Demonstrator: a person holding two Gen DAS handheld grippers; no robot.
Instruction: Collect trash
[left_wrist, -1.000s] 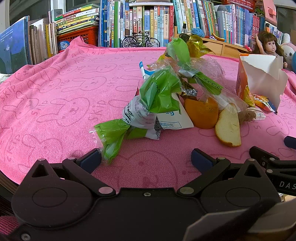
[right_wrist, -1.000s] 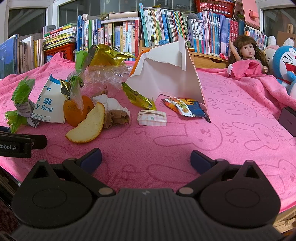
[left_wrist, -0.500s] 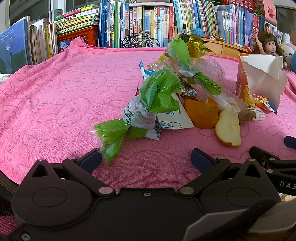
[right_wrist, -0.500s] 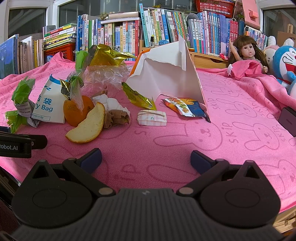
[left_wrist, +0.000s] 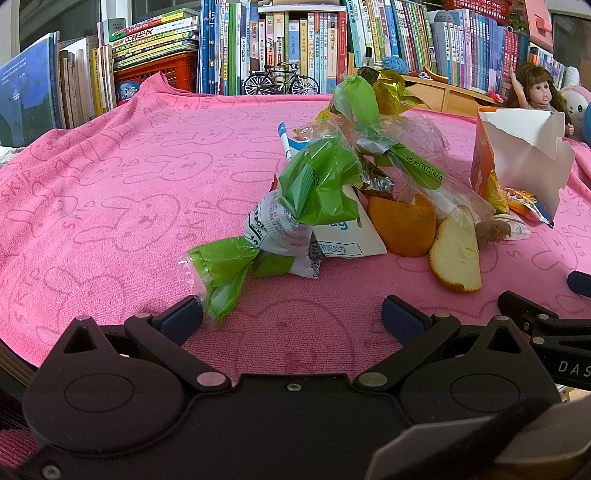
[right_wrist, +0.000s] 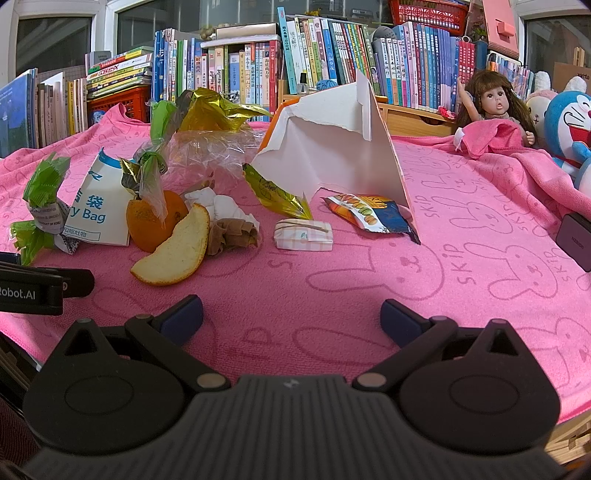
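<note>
— What can't you make out ahead of your left tongs (left_wrist: 291, 314)?

— The white bag (left_wrist: 347, 236) is mostly covered by the green wrapper (left_wrist: 317, 192); its print is cut short.

— And off your right tongs (right_wrist: 291, 314)?

— The dark box (right_wrist: 576, 240) far right runs past the frame edge; its label is too small to read.

Pink towel (right_wrist: 461, 236) carries wrappers (left_wrist: 314, 192), orange peel (right_wrist: 173, 251), perhaps tissue (right_wrist: 221, 206).

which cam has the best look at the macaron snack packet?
Right wrist: the macaron snack packet lies unobstructed on the pink cloth, print readable. Left wrist shows only a sliver of it, far right, beside the torn white box.
</note>
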